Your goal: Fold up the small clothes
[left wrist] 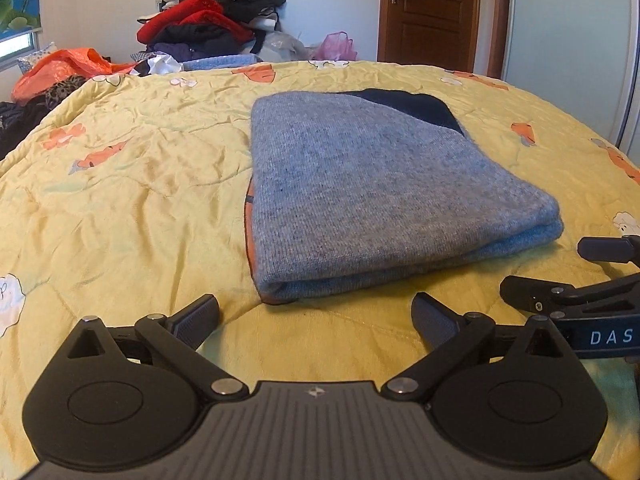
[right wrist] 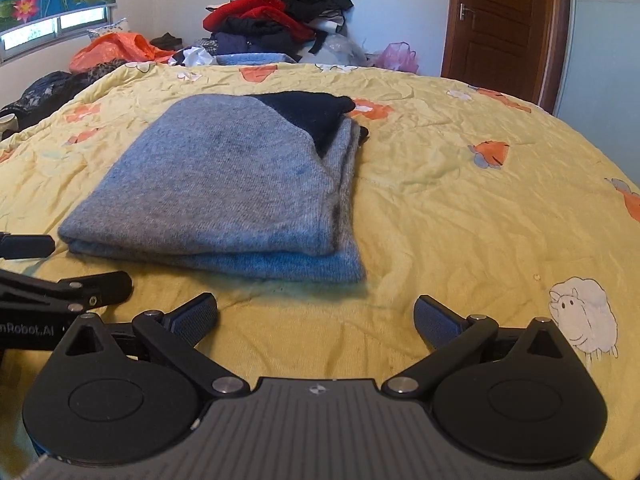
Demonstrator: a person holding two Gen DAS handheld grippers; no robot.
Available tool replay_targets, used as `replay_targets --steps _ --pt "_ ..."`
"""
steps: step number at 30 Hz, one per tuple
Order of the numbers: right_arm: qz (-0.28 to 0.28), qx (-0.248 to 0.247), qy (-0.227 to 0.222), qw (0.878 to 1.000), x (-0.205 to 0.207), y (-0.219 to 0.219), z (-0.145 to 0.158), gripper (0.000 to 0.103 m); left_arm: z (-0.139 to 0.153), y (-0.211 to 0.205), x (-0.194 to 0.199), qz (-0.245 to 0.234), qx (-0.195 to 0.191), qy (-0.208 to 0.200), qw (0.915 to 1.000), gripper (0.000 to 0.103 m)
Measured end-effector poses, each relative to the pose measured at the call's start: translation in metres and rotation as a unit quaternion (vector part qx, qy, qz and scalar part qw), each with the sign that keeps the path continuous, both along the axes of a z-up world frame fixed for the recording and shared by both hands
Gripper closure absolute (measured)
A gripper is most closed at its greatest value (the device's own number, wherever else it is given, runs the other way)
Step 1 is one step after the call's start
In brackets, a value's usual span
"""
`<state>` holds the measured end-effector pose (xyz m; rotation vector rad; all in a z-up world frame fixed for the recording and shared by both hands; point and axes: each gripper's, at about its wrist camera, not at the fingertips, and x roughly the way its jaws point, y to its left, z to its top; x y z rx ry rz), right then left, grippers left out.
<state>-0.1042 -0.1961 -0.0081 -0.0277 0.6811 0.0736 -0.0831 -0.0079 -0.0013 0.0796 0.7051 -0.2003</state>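
A grey-blue knitted sweater [left wrist: 376, 192] lies folded into a thick rectangle on the yellow quilt [left wrist: 120, 208], with a dark navy part showing at its far corner. My left gripper [left wrist: 316, 318] stands open just short of the sweater's near edge, nothing between its fingers. In the right wrist view the same sweater [right wrist: 224, 184] lies ahead and to the left, and my right gripper [right wrist: 316, 318] is open over bare quilt [right wrist: 460, 208] in front of its near right corner. Each gripper's fingers show at the edge of the other's view.
A heap of red, black and dark clothes [left wrist: 212, 20] is stacked at the far side of the bed, with an orange bag [left wrist: 64, 68] to its left and a pink bag [left wrist: 336, 46] to its right. A brown door [left wrist: 432, 12] stands behind.
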Motion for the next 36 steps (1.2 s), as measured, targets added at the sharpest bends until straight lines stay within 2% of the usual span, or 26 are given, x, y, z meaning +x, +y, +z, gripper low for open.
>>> replay_targets --steps 9,15,36 --pt "-0.004 -0.002 0.003 1.000 0.002 0.002 -0.001 0.000 0.001 -0.003 -0.001 0.007 0.002 -0.001 1.0000 0.000" --pt "-0.049 -0.003 0.000 0.999 -0.002 0.010 -0.002 0.000 0.002 0.000 -0.001 0.027 0.000 -0.001 0.9996 0.000" --pt "-0.047 0.003 -0.004 0.999 -0.004 0.008 -0.002 0.000 0.001 0.002 -0.001 0.022 -0.001 0.000 0.9998 0.000"
